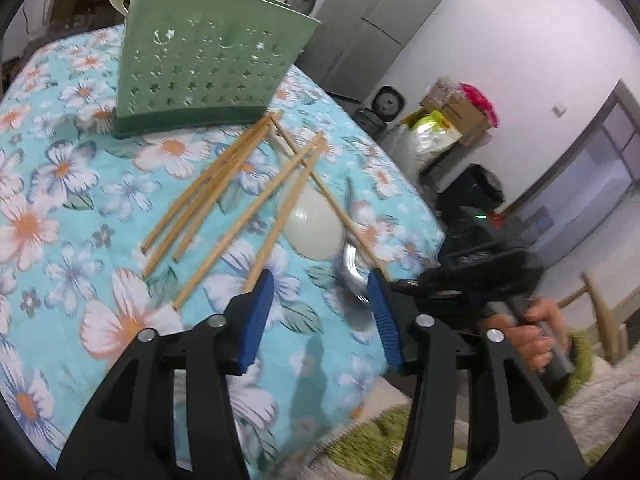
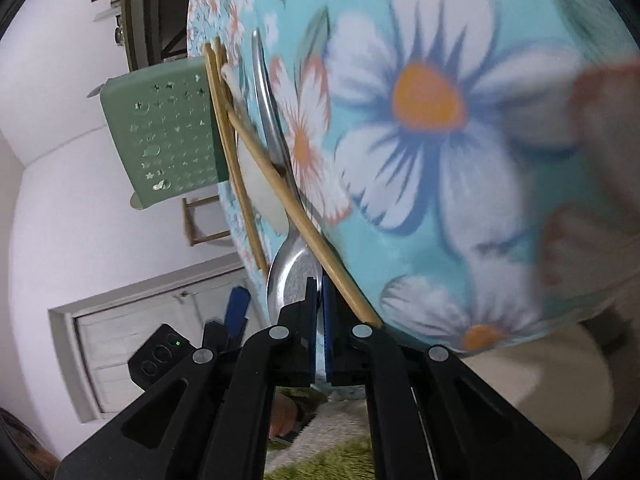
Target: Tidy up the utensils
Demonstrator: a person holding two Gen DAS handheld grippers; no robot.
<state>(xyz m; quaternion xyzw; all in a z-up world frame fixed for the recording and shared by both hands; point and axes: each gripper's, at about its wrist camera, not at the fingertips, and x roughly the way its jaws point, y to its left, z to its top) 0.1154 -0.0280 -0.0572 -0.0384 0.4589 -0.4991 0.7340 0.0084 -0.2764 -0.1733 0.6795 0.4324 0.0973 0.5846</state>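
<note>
Right claw (image 2: 319, 300) grips the metal spoon (image 2: 286, 276); left claw (image 1: 318, 296) gapes nearby.

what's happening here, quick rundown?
A person with a handheld tool in each hand is sorting utensils on a floral-cloth table. The right tool is shut on the metal spoon at its bowl end, by the table's edge. The left tool hangs open above the loose chopsticks and a white spoon. The green holder stands upright behind them; none of these is in it yet.
</note>
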